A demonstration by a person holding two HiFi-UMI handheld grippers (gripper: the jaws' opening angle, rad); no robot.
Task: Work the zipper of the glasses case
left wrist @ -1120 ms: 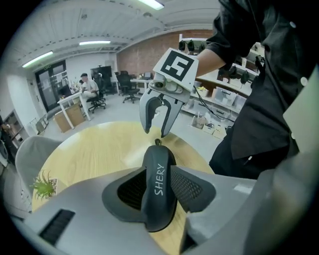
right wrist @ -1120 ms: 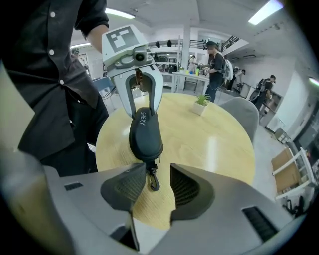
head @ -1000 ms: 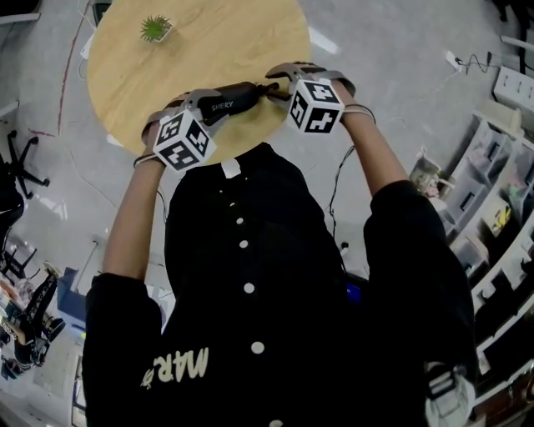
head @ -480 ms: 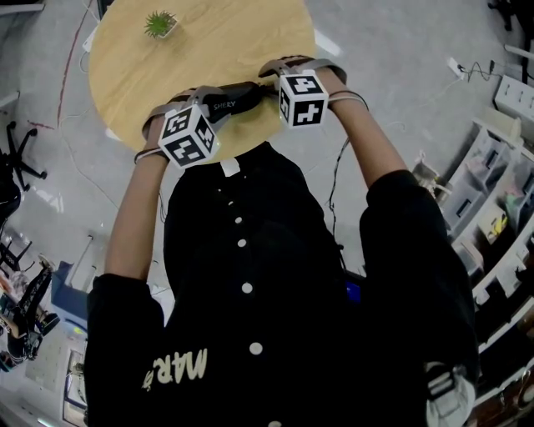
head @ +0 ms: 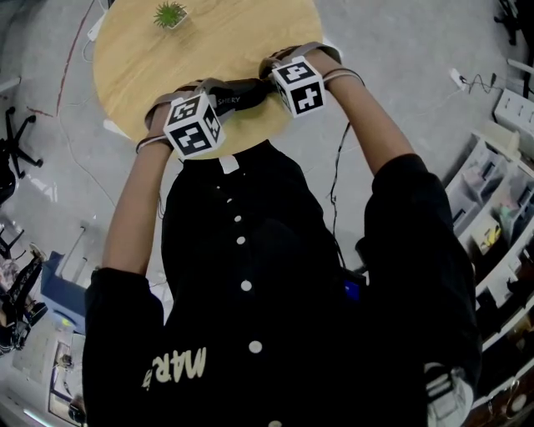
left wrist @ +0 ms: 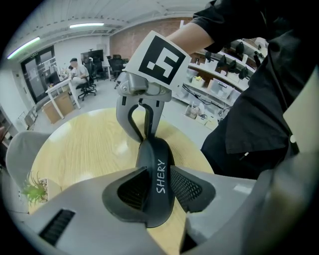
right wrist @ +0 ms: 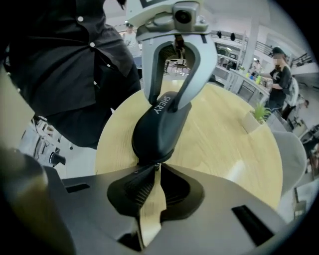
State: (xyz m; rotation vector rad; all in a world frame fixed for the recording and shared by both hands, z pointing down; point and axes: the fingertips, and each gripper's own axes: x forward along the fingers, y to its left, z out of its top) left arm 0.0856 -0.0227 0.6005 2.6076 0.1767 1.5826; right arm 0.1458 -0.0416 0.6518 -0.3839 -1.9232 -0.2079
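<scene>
A black glasses case (head: 240, 95) marked SHERY hangs between both grippers, just above the near edge of the round wooden table (head: 217, 42). My left gripper (left wrist: 157, 188) is shut on the case (left wrist: 155, 154), with its pads pressing on both sides of one end. My right gripper (right wrist: 155, 172) is at the other end of the case (right wrist: 159, 127), and its jaws are closing. Their tips meet on the small metal zipper pull (right wrist: 157, 166), while a narrow gap remains behind them. In the head view, the left gripper (head: 215, 93) and the right gripper (head: 267, 82) face each other.
A small potted plant (head: 170, 14) stands at the table's far edge, well away from the case. Shelving units (head: 501, 208) line the room on the right. An office chair (head: 12, 150) stands on the left, and people work at desks (left wrist: 75, 74) in the background.
Both grippers and the case have drifted slightly farther over the table. The right gripper's marker cube has turned as the right hand shifted at the case's end.
</scene>
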